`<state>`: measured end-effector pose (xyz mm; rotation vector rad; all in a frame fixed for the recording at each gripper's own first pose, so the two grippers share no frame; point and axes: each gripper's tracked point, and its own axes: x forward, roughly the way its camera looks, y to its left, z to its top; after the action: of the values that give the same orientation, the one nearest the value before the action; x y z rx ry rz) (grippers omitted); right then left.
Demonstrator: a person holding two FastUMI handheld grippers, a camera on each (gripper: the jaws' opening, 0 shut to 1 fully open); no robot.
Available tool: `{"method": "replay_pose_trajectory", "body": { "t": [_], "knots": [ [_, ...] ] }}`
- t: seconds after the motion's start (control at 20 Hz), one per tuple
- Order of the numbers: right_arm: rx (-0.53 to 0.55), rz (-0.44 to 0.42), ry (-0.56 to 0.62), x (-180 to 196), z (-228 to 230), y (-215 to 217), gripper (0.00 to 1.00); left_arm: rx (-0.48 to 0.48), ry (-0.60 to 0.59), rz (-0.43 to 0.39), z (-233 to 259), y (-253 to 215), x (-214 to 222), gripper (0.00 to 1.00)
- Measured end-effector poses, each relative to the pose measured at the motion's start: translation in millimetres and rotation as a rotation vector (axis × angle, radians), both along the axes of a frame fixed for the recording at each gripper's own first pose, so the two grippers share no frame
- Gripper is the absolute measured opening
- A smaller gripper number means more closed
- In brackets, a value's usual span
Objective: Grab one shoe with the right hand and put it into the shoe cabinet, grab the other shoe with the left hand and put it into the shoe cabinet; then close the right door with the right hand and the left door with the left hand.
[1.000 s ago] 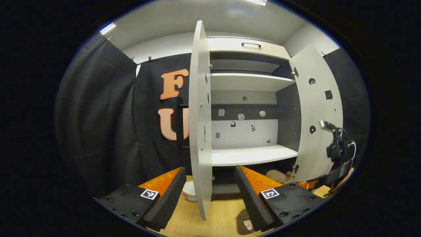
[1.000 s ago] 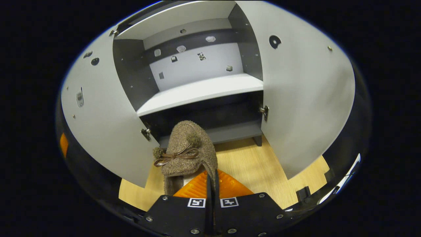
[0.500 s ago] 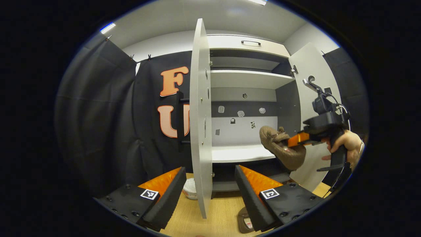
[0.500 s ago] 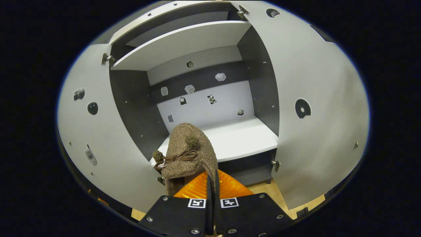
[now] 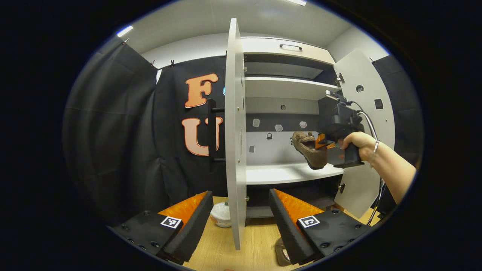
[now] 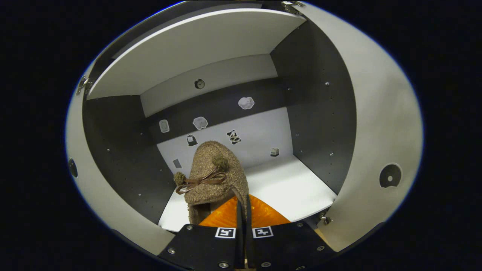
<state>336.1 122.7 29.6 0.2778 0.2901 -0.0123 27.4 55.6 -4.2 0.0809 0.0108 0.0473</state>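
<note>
Shoe [image 6: 215,177], brown, clamped in right gripper [image 6: 243,210], now raised from floor level to above shelf [image 6: 286,188] front edge, ready to set down; left gripper [image 5: 239,216] fingers apart, idle.

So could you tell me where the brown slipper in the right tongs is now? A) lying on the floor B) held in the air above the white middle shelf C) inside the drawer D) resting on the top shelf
B: the right tongs grip the brown slipper just above the white middle shelf, not set down.

shoe [image 6: 214,177] above shelf [image 6: 286,188], between left door [image 5: 235,131] and right door [image 5: 367,124].
</note>
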Motion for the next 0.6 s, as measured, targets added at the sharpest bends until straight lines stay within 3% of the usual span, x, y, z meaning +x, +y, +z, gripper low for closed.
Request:
{"method": "replay_pose_trajectory", "body": {
  "t": [0.35, 0.6],
  "knots": [
    [0.025, -0.04, 0.108, 62.6, -38.9, -1.5, 0.01, -0.006, 0.018, 0.029, -4.6, 13.1, 5.1, 0.96],
    [0.023, -0.024, 0.15, 71.0, -53.7, -1.6, 0.06, -0.007, 0.025, 0.035, -6.9, 13.5, 5.2, 0.96]
  ]
}}
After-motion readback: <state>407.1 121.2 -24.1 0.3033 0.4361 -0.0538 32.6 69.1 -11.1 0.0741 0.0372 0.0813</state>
